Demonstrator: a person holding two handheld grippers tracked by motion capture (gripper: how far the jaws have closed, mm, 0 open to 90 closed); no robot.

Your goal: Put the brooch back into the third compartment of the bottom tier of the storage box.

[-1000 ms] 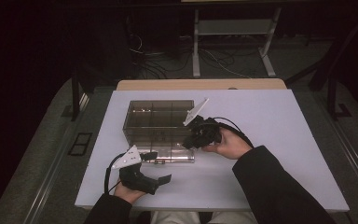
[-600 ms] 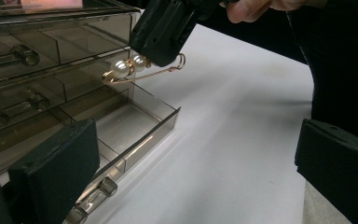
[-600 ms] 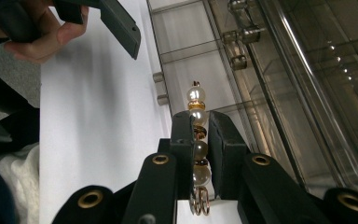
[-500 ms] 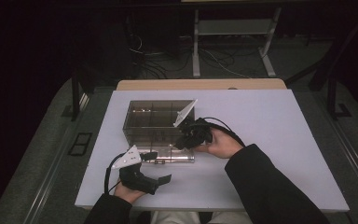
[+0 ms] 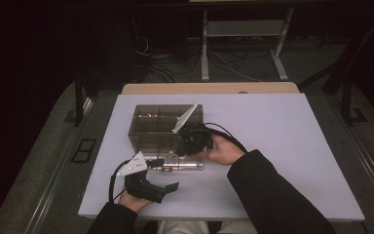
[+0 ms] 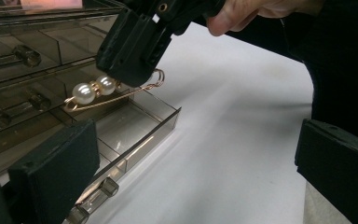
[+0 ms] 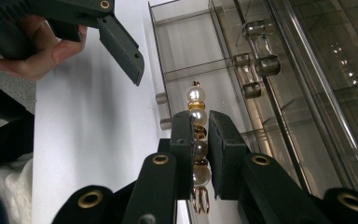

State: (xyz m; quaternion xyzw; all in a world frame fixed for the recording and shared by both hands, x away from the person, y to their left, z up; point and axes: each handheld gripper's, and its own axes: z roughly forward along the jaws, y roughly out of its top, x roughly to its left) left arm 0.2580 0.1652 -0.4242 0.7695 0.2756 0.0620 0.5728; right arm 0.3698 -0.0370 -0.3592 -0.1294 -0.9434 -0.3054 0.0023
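Pearl pin [image 7: 197,122] clamped in right gripper [image 7: 199,135], above open smoky drawer [image 6: 140,122]

A white board [image 5: 292,146] covers the tabletop, and a strip of light wood [image 5: 209,88] shows along its far edge. Behind the table stands a pale metal frame [image 5: 243,36] with two legs and a crossbar, and loose cables [image 5: 160,63] lie tangled on the dark floor beside it. Grey carpet [image 5: 44,161] runs along the left side of the table, with a small dark floor plate [image 5: 84,150] set into it.
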